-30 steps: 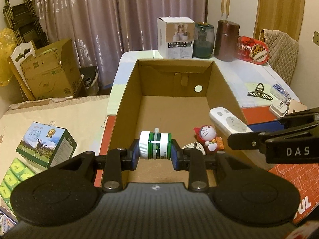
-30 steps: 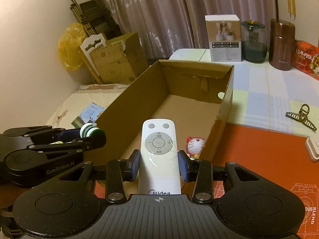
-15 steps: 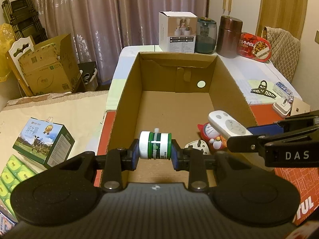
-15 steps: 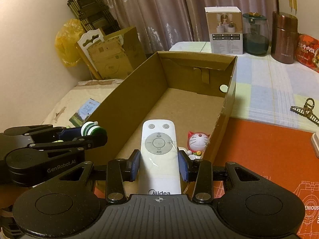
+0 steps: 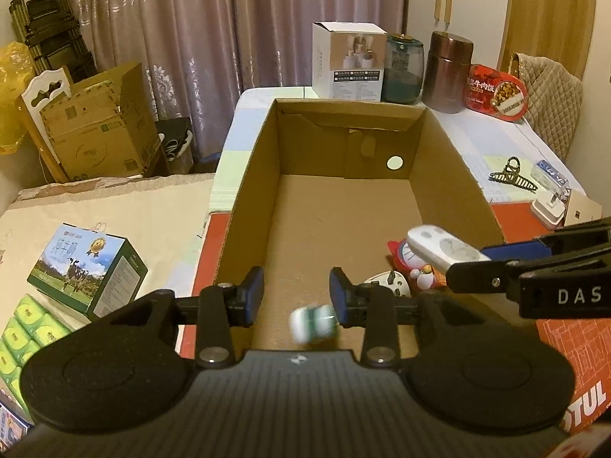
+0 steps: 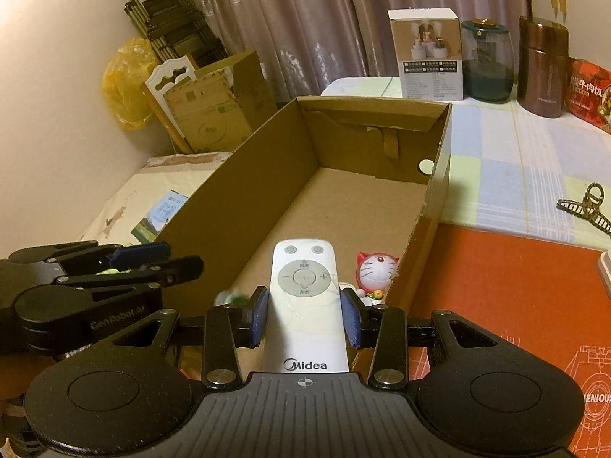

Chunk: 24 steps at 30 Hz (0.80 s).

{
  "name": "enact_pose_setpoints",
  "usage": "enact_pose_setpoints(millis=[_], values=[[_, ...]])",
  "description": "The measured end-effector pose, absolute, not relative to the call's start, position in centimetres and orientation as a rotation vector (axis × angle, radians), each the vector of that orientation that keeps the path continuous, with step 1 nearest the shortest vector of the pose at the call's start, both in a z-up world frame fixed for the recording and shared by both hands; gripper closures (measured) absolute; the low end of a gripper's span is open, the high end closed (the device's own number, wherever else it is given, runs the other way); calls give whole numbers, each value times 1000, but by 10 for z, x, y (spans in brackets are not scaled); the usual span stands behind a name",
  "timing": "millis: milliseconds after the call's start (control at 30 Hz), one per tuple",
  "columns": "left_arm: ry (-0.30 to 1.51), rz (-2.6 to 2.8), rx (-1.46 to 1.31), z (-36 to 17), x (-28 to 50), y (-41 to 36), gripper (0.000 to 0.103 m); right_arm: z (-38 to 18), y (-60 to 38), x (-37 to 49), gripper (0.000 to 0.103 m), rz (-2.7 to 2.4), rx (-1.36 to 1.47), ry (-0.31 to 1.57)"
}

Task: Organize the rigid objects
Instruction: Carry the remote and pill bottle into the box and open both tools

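Bottle (image 5: pixel 314 322) loose between opening left gripper (image 5: pixel 297 292)

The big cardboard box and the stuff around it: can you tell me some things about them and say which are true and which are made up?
1. The right gripper holds a white remote. True.
2. The green-and-white bottle is squeezed tight between the left gripper's fingers. False: the fingers are opening, and the blurred bottle is loose beside the right-hand one.
3. A red-and-white cat toy is inside the cardboard box. True.
4. The far end of the box is full of things. False: it shows bare cardboard floor.
5. A hair claw clip lies on the table outside the box. True.
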<state>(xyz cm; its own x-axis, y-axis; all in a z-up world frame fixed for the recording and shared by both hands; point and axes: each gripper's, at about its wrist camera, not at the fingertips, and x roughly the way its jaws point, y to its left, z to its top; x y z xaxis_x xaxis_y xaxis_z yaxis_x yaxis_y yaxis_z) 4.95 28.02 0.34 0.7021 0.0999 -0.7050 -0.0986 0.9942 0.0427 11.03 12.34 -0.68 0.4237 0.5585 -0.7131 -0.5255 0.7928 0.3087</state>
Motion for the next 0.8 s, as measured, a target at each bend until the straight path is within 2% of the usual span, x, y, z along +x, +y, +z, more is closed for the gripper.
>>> enact_pose_setpoints(millis=[567,800], values=[[767,129,-20,11,43,283,71,-6,121,110,66,692,85,902],[743,135,-43,20,37,280,71,9,105,108,61,668,105,850]])
